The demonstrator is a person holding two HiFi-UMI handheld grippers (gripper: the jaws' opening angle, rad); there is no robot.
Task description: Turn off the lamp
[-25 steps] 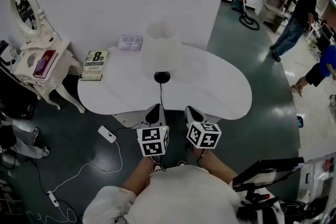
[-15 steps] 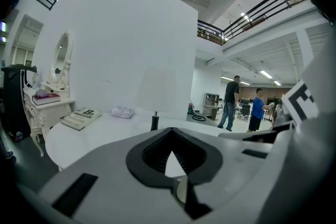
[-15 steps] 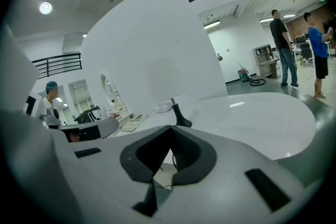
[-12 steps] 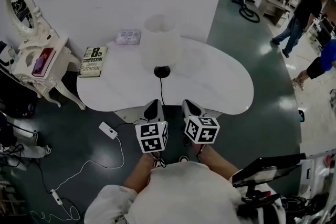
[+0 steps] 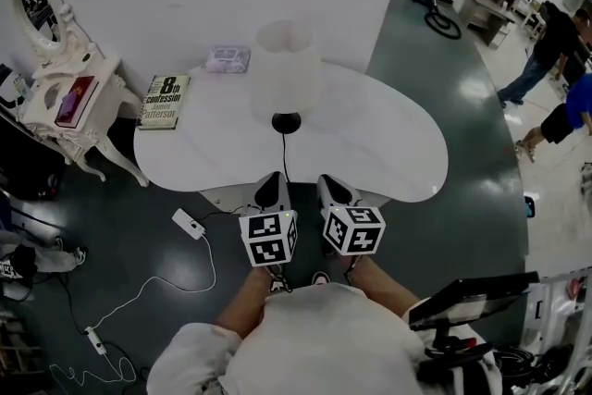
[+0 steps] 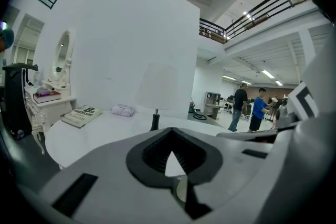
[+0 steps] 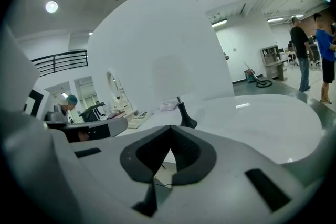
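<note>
The lamp (image 5: pixel 285 74) stands on the table (image 5: pixel 388 153); whether it glows I can't tell, so it may be off already or awaiting its switch. Left tool (image 5: pixel 273 185) and right tool (image 5: pixel 333 187) hover short of the lamp, both pinched shut, empty. Any press should be light.

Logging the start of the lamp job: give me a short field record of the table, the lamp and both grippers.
Lamp: white shade, black base, upright near the table's middle; lit or not, cannot tell
Cord: black, runs from the base to the near edge
Table: white, curved; also bears a book at its left end and a white packet by the wall
Left gripper: shut, empty, at the near edge
Right gripper: shut, empty, beside the left one
Contact with lamp: none
</note>
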